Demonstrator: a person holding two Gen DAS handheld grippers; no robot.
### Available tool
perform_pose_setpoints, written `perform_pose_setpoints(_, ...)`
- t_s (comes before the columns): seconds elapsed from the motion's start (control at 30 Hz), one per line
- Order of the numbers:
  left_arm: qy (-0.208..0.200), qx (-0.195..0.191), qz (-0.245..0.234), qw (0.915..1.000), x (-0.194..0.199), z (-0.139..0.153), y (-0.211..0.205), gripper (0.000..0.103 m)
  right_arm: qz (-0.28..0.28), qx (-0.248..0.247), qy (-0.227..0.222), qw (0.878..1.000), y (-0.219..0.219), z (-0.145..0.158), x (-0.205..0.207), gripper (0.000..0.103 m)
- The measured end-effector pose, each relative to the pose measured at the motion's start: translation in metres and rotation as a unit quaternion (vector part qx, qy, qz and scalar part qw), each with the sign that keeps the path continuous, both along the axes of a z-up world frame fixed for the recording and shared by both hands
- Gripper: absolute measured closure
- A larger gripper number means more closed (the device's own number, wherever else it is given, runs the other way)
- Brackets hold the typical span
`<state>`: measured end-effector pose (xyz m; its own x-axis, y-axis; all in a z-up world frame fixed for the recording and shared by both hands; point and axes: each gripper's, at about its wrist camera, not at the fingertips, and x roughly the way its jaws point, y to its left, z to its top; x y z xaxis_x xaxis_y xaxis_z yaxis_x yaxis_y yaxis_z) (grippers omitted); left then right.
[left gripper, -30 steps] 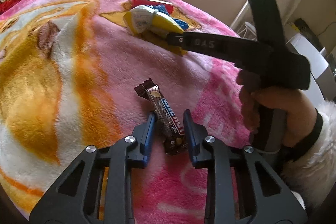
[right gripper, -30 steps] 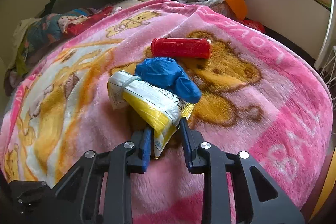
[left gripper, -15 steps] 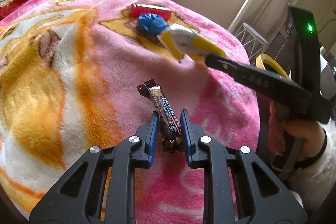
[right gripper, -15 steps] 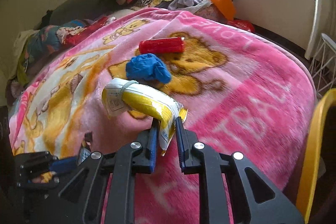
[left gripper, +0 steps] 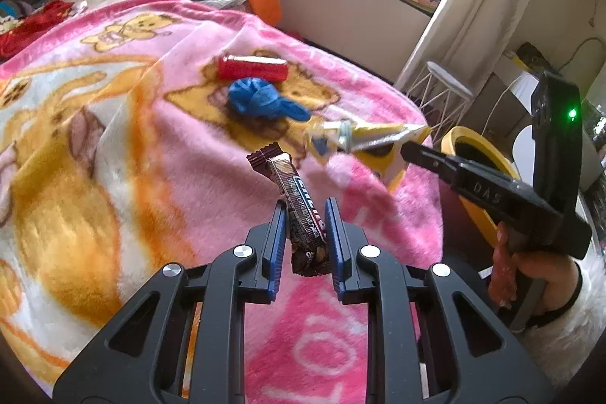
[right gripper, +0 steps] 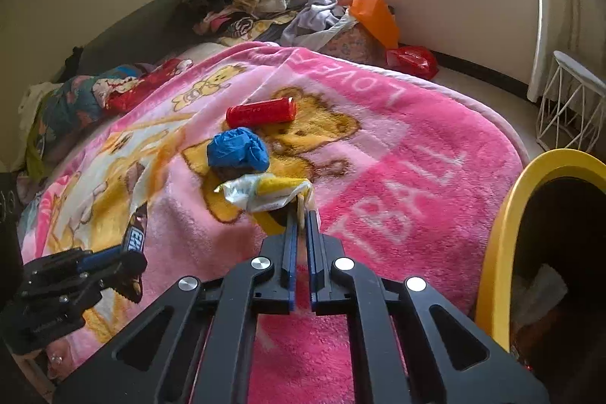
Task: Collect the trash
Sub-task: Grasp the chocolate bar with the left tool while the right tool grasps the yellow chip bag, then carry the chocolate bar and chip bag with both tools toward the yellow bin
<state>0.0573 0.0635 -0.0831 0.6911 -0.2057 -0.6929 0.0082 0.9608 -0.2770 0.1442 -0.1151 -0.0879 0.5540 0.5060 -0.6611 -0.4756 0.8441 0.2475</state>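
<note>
My left gripper is shut on a brown candy bar wrapper, which sticks up above the pink blanket. My right gripper is shut on a corner of a yellow and white packet, lifted off the blanket; the left wrist view shows that packet hanging in the air beside the yellow bin. A red can and a crumpled blue glove lie on the blanket farther back. The left gripper with the candy bar shows at the lower left of the right wrist view.
A yellow-rimmed bin with trash inside stands off the bed's right edge. A white wire stool is beyond it. Clothes are heaped at the bed's far end, with an orange bag and a red bag on the floor.
The right gripper squeezed shut on the yellow packet, lifted it off the blanket and carried it right toward the bin. The left gripper closed on the candy bar and raised it.
</note>
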Motion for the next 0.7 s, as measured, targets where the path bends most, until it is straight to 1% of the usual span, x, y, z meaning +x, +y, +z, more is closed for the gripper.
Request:
perform_pose_setpoints(0.4, -0.032, 0.002, -0.026, 0.9991, 0.015, 0.028, -0.028, 0.088, -0.029, 0.028, -0.028, 0.999, -0.033, 0.026, -0.008, 0.098)
perform_pose_setpoints(0.7, -0.044, 0.0, -0.05, 0.9978, 0.021, 0.038, -0.053, 0.088, -0.063, 0.046, -0.04, 0.996, -0.065, 0.038, -0.013, 0.098)
